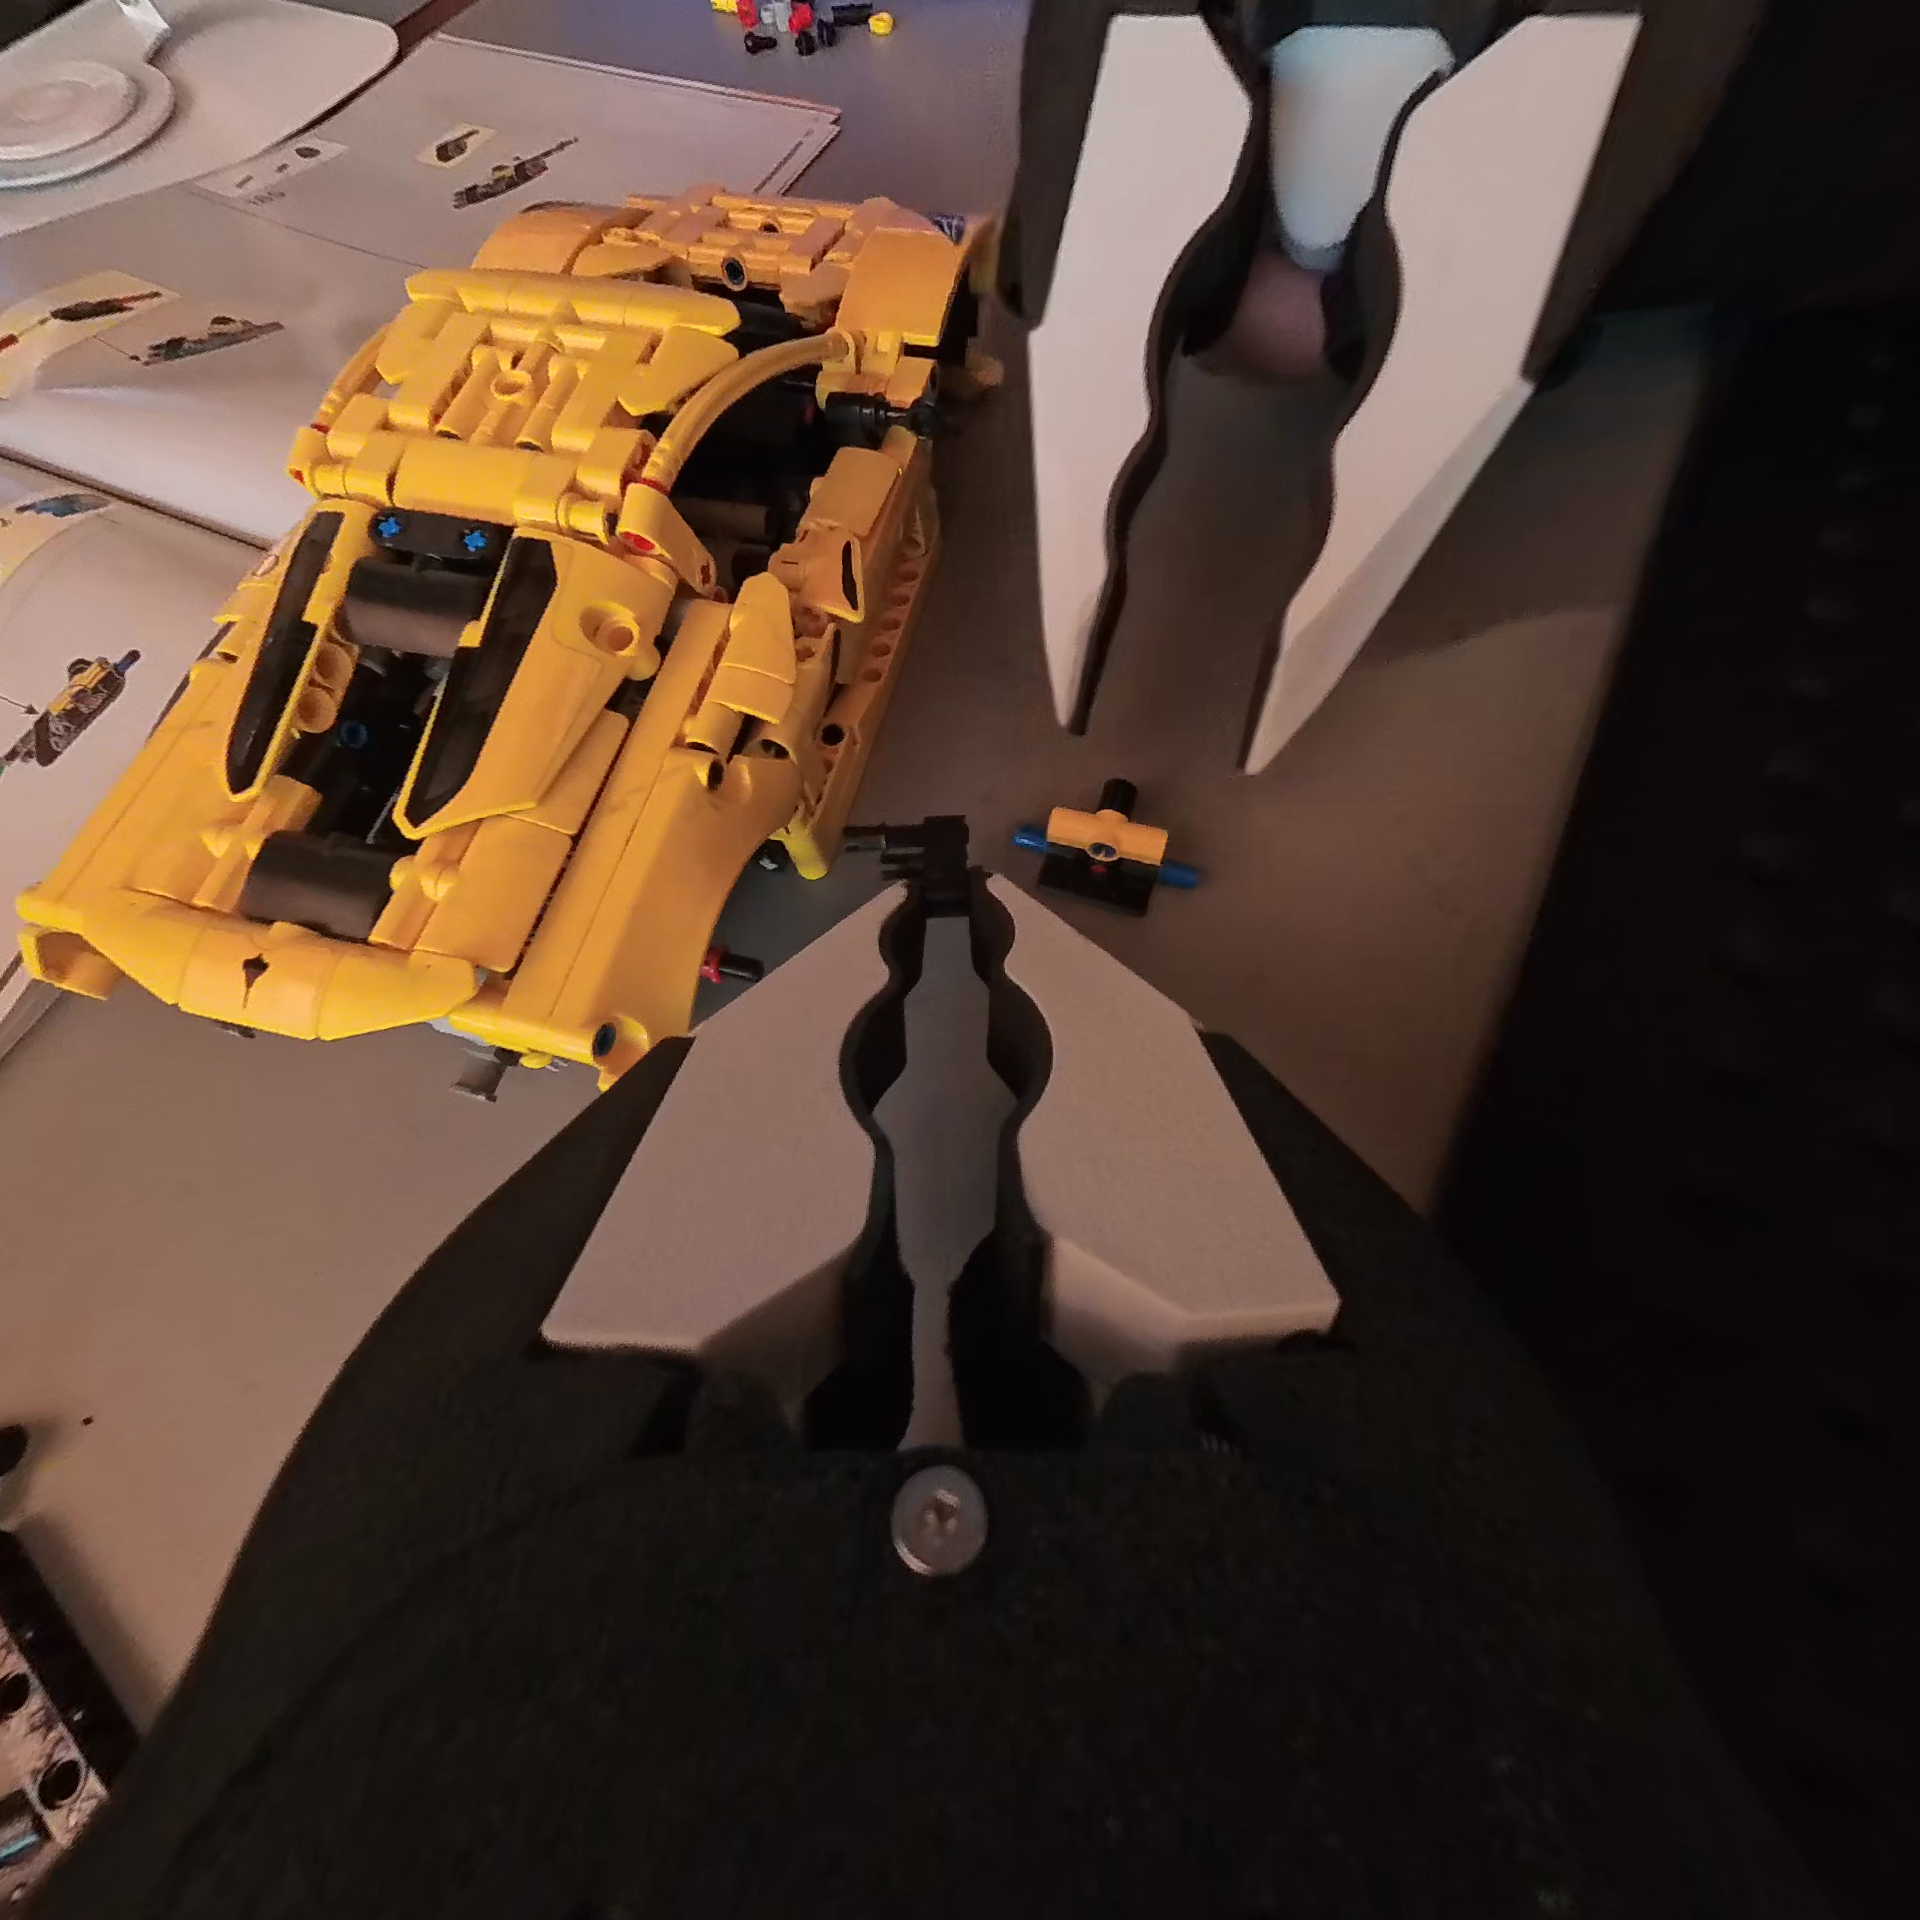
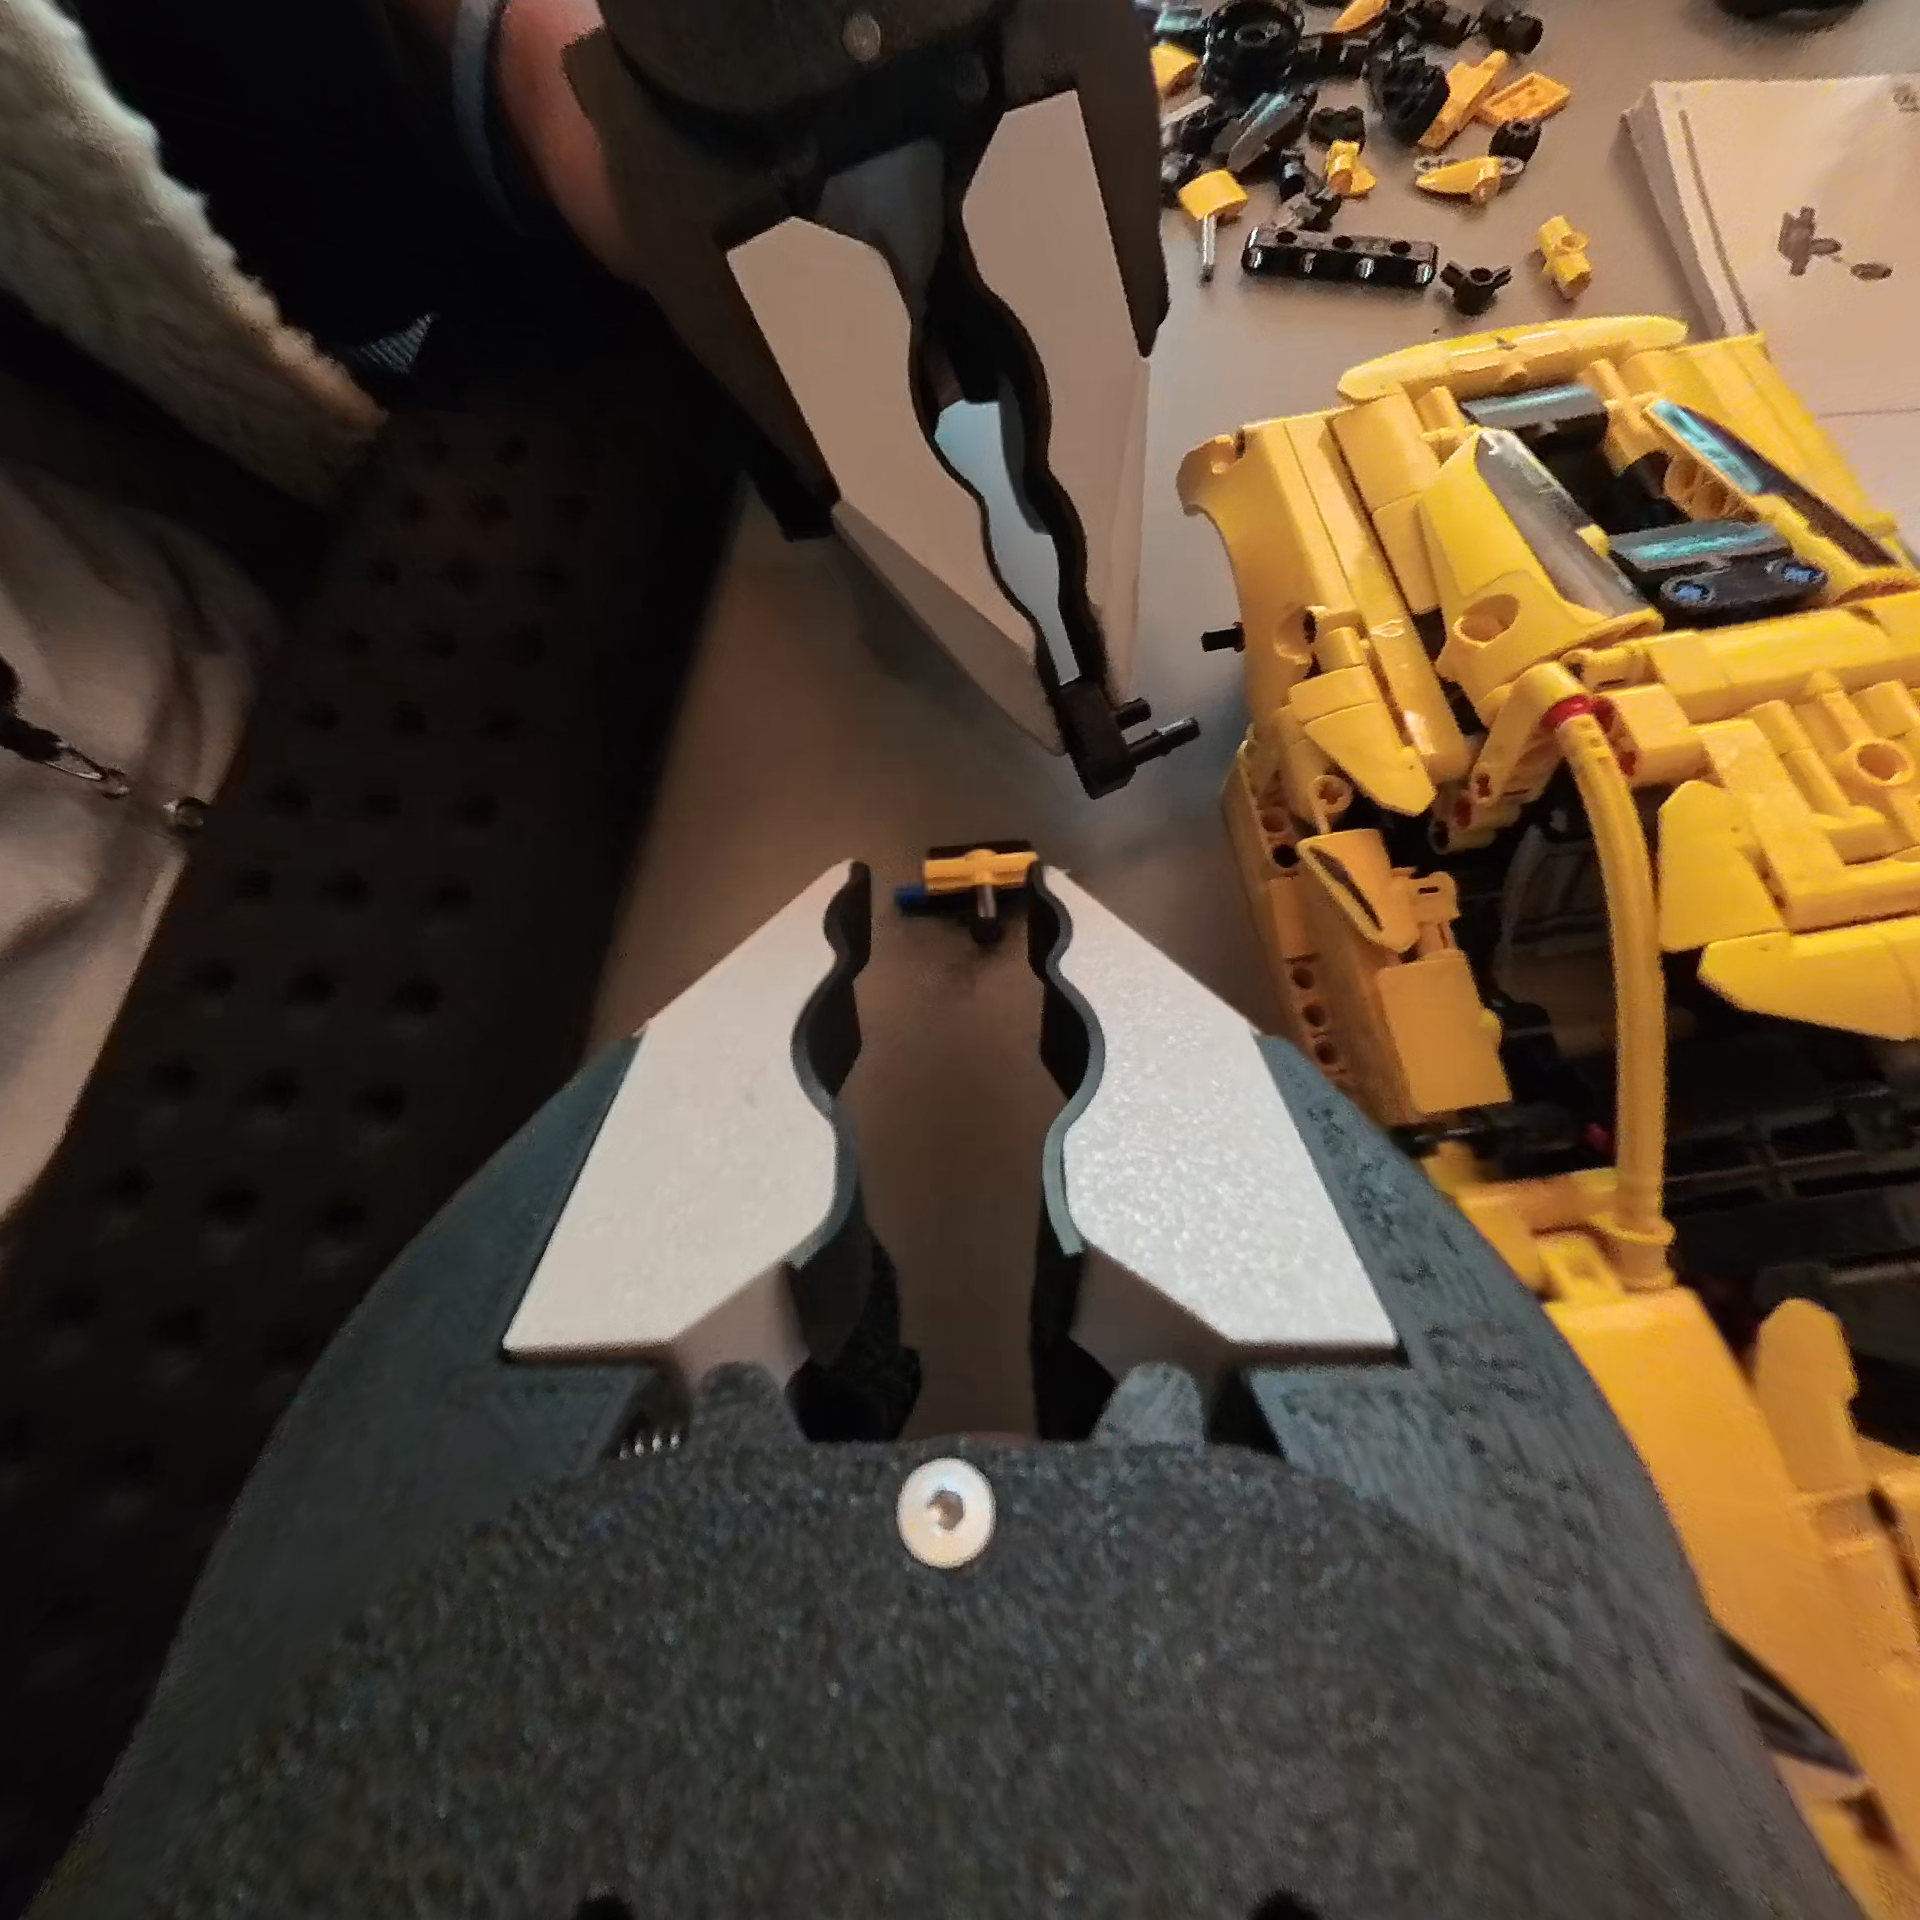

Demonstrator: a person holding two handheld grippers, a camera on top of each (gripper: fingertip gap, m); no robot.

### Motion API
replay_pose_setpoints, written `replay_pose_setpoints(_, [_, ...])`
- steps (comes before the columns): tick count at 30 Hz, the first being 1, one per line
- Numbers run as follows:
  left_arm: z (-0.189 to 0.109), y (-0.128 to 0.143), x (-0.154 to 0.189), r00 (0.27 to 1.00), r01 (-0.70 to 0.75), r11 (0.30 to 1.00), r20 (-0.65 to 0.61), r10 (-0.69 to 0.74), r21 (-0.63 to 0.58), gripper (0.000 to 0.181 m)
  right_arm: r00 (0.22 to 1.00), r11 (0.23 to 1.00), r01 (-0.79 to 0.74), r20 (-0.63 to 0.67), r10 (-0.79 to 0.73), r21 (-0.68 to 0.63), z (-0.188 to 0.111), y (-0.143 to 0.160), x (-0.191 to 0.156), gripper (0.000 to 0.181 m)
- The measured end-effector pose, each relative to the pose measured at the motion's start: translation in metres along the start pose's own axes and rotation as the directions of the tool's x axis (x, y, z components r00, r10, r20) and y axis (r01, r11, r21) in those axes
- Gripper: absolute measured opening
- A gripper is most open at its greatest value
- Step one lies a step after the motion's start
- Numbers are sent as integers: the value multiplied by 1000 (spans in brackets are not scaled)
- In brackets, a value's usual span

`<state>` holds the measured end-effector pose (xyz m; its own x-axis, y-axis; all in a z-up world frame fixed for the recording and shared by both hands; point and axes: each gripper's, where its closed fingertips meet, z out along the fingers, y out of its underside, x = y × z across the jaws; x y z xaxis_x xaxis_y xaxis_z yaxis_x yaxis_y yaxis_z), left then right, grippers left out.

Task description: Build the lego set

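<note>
Left fingers (image 1: 940, 883) clamped on black connector (image 1: 928, 840), right fingers (image 2: 951, 883) apart beside yellow car (image 1: 540, 623).

- a home or hobby tabletop rather than a lab or shop, as far as the views tell; lighting is dim and warm.
- the landmark is a part-built yellow car model (image 1: 499, 665) on a plain grey table (image 1: 260, 1195).
- open instruction booklets (image 1: 343, 208) lie under and beyond the car model.
- a white saucer (image 1: 73, 104) sits on a pale mat past the booklets, a domestic touch.
- loose black and yellow bricks (image 2: 1361, 125) are scattered beyond the car model.
- a dark perforated surface (image 2: 416, 831) runs along the table edge, on the side away from the car model.
</note>
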<state>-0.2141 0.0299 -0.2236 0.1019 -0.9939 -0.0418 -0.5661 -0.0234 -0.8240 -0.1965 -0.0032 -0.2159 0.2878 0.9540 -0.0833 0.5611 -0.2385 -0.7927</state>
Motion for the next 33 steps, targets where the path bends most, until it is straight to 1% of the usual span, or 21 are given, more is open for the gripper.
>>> replay_pose_setpoints(4, [-2,-1,1,1000,-7,1000,1,7,7,8,997,998,-47,-59,50,52,-2,-2,-13,29])
replay_pose_setpoints(6, [-2,-2,1,1000,-9,1000,-2,9,12,8,991,994,-69,-110,79,87,-1,-4,-11,29])
replay_pose_setpoints(9, [-2,-2,3,1000,-17,1000,-6,17,10,8,976,982,-114,-168,139,151,-1,-8,-2,28])
replay_pose_setpoints(16, [-2,-2,4,1000,-22,1000,-5,22,12,8,955,970,-149,-228,192,194,-6,-7,22,25])
replay_pose_setpoints(19, [-2,-2,3,1000,-14,1000,-5,14,13,8,929,968,-152,-305,210,201,-12,-5,34,21])
replay_pose_setpoints(24, [-1,-2,3,1000,-12,1000,-6,12,10,8,912,953,-200,-313,267,230,-17,-4,42,16])
replay_pose_setpoints(33, [-2,-1,1,1000,-10,1000,0,10,10,8,915,962,-194,-318,248,191,-12,1,41,14])
